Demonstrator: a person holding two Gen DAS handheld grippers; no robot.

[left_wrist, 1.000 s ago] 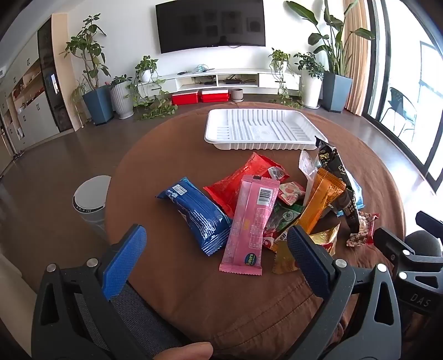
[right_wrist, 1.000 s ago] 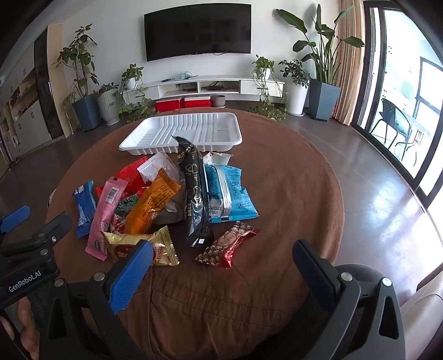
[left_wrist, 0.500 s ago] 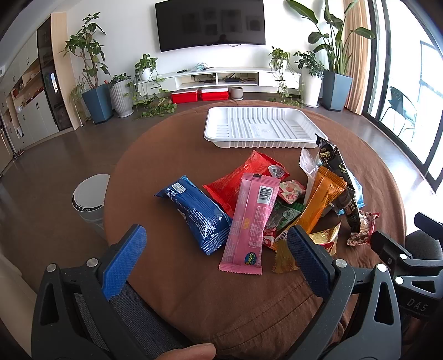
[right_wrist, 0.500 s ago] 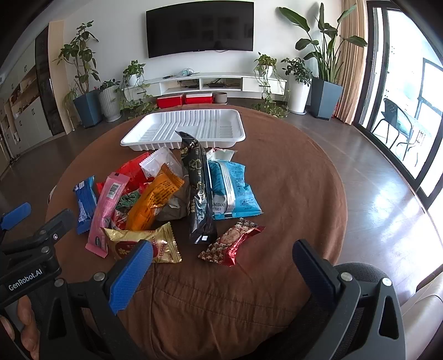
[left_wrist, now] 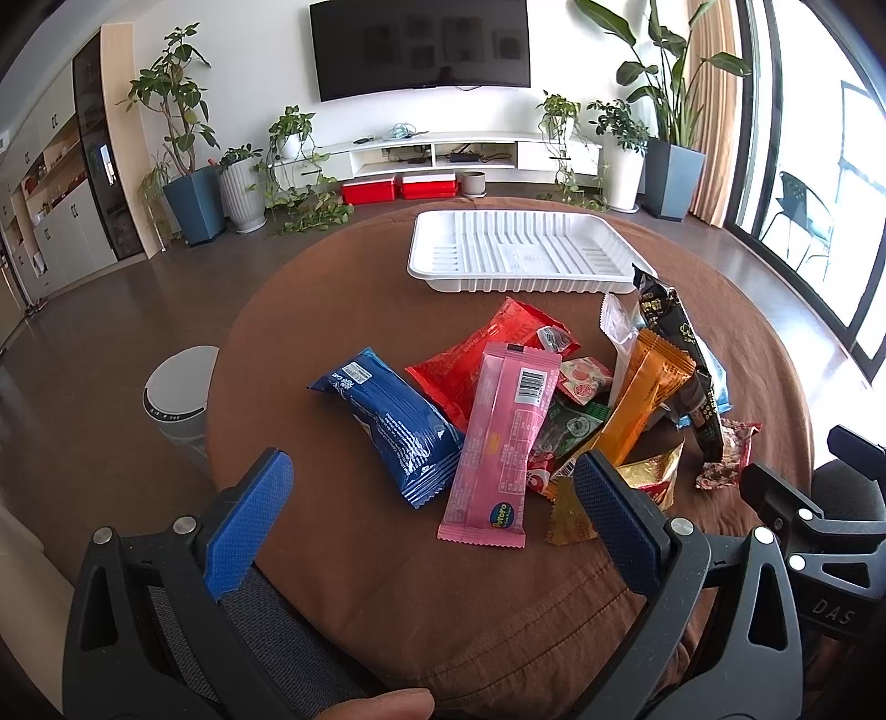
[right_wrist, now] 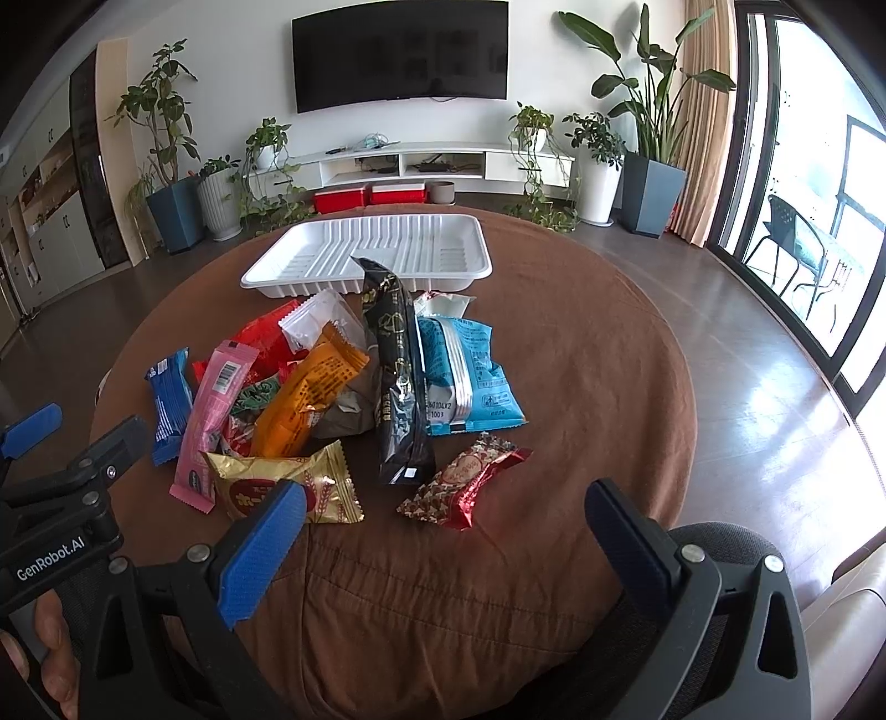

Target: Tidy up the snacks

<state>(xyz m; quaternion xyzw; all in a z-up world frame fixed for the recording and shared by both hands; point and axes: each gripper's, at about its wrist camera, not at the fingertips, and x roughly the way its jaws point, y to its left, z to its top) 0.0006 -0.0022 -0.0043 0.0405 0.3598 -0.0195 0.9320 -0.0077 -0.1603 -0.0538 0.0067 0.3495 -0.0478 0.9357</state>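
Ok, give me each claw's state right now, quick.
Left claw: open, holding nothing, above the brown-clothed round table.
Right claw: open, holding nothing.

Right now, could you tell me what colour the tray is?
White; the tray shows best in the left wrist view.

Round table (right_wrist: 581, 354) covered by brown cloth. Black curved TV (right_wrist: 400, 54) mounted on white wall. Below it, white low media console (right_wrist: 421, 160); two red boxes (right_wrist: 370, 197) set on floor in front, small round grey pot (right_wrist: 442, 192) beside them. Potted plants ranged along wall: tall plant in blue planter (left_wrist: 191, 202), white ribbed planter (left_wrist: 242, 188), large-leafed plant in dark planter (right_wrist: 652, 199) by beige curtain (right_wrist: 702, 122). White cylindrical bin (left_wrist: 177, 390) seen on floor beside table. Black chair (right_wrist: 786, 232) visible beyond glass door. Dark wood floor (right_wrist: 747, 387) throughout.
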